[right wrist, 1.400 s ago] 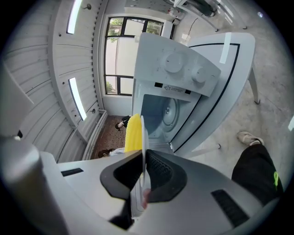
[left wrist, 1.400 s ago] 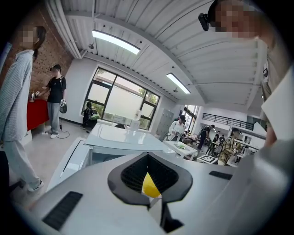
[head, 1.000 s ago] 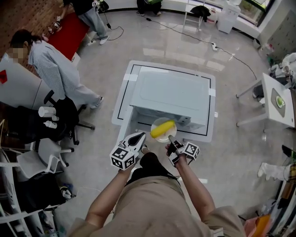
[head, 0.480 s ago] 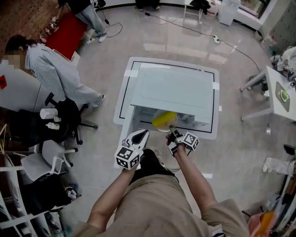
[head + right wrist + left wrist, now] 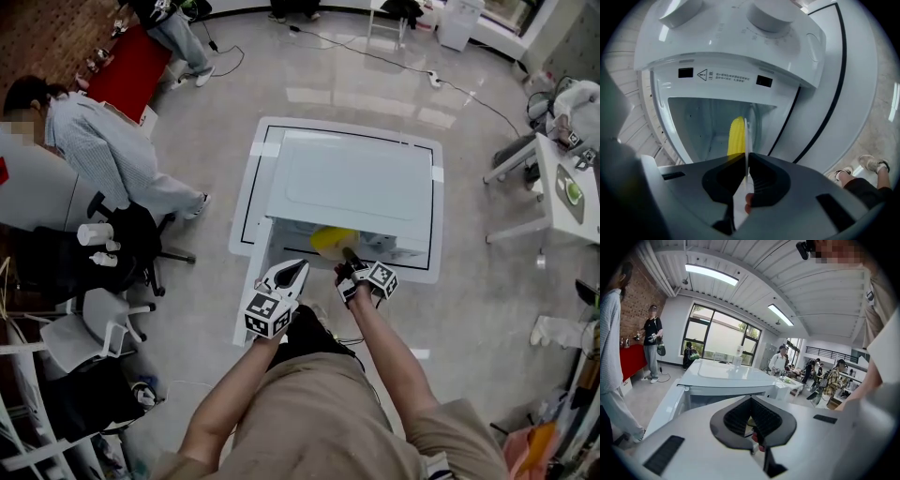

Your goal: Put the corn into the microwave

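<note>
While the right gripper (image 5: 347,255) pinches a plate's rim in clenched fingers, the corn (image 5: 333,238) on that plate (image 5: 739,206) sits partly inside the open microwave (image 5: 356,183), just past its near edge. The left gripper (image 5: 300,266) hangs to the left, fingers closed on nothing. The loading looks nearly done. Setting the plate down, letting go and perhaps shutting the door remain.

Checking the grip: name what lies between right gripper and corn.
Only the plate carrying the corn; the right gripper pinches its rim, seen in the right gripper view.
</note>
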Demonstrator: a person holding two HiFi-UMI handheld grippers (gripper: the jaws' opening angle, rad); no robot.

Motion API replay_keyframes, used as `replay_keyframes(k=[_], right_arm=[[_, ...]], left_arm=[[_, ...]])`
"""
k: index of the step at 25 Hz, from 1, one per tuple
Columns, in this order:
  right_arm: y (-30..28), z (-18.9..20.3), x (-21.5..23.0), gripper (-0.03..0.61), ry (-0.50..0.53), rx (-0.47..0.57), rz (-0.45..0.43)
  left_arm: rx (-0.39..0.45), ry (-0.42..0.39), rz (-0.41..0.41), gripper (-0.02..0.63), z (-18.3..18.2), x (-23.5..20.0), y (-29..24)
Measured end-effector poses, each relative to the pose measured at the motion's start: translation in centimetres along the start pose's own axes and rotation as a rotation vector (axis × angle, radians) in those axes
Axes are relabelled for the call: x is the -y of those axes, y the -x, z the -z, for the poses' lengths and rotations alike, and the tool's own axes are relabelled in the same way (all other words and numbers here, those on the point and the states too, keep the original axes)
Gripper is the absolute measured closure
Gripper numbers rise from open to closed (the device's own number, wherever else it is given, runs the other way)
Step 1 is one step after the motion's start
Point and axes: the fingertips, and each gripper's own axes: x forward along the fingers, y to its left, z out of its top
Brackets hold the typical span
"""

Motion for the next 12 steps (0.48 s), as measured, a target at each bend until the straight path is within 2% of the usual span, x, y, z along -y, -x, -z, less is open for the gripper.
replay_keyframes(k=[3,8,12], right_arm=[[-0.4,-0.5,0.9,0.56,-0.015,0.028,0.004],[-1.0,-1.7,1.2,0.558,-0.048,0.078,-0.053],[-1.7,-2.2,1.6,0.558,-0.051,0.112,-0.057]], left_arm=[[0.002,0.009,0.005,0.609,0.4,0.2,-0.3],[-0.004,0.026,0.011,0.609,1.2,0.6,-0.5],[-0.018,0.03,0.025,0.609,1.5,0.7,-0.4]])
